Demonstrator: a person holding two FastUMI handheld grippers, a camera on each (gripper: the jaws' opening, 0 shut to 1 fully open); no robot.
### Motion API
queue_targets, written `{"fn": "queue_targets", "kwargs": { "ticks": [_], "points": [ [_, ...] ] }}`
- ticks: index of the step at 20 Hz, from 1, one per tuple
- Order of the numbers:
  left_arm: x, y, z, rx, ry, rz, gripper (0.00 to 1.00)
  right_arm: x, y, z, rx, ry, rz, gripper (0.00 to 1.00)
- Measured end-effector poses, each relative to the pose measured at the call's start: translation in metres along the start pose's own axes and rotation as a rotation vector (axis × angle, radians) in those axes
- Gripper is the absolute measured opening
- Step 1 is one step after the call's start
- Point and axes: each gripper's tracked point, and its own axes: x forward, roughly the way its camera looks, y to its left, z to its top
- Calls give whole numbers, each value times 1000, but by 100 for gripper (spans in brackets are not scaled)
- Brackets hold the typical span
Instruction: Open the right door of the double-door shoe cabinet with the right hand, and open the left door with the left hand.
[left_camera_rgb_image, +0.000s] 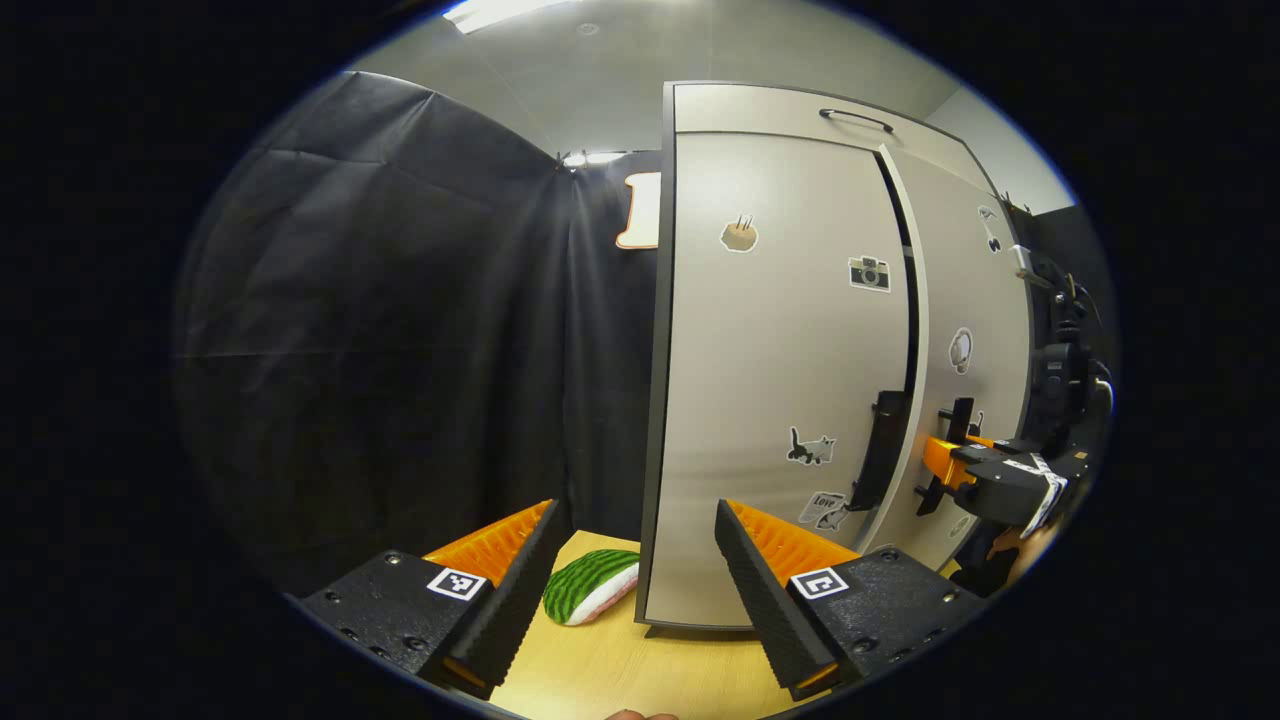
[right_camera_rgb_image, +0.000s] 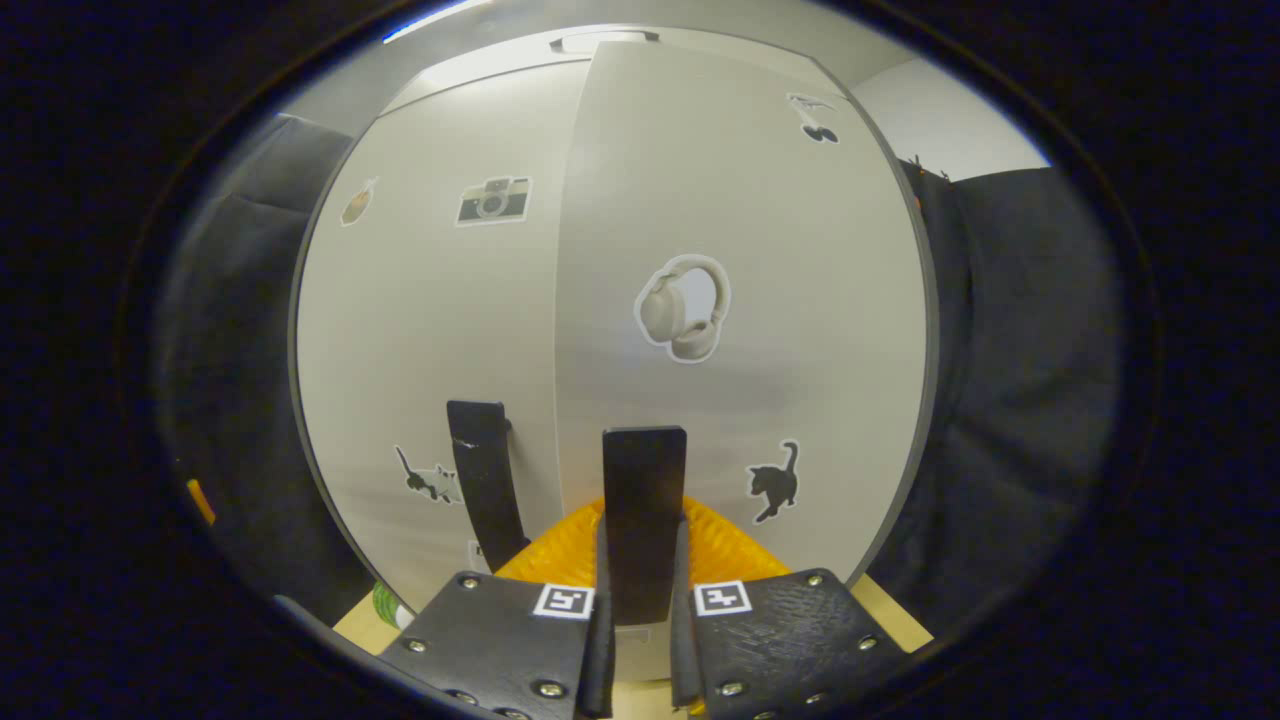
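Two cabinet doors, each with one handle: right gripper (right_camera_rgb_image: 640, 590) fingers pinch the right handle (right_camera_rgb_image: 643, 500); left gripper (left_camera_rgb_image: 635, 590) fingers spread.

Creased black cloth wall (left_camera_rgb_image: 400, 330) hangs behind and to the left, meeting at a corner seam. Pale grey ceiling (left_camera_rgb_image: 600, 70) above, with a bright rectangular ceiling light (left_camera_rgb_image: 490, 12). Light wooden surface (left_camera_rgb_image: 640, 665) below. White wall patch (right_camera_rgb_image: 940, 125) upper right.

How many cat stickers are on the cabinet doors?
2. One cat sticker is low on the left door, and another cat sticker is low on the right door. More may be hidden.
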Motion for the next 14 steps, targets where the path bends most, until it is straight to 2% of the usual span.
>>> {"fn": "queue_targets", "kwargs": {
  "ticks": [3,14],
  "points": [
    [-7,-7,-3,2,8,-19,95,-10,-4,-1,5,-1,2,24],
    [-26,-34,-6,15,19,-89,95,-30,-24,3,22,-10,-15,22]
  ]
}}
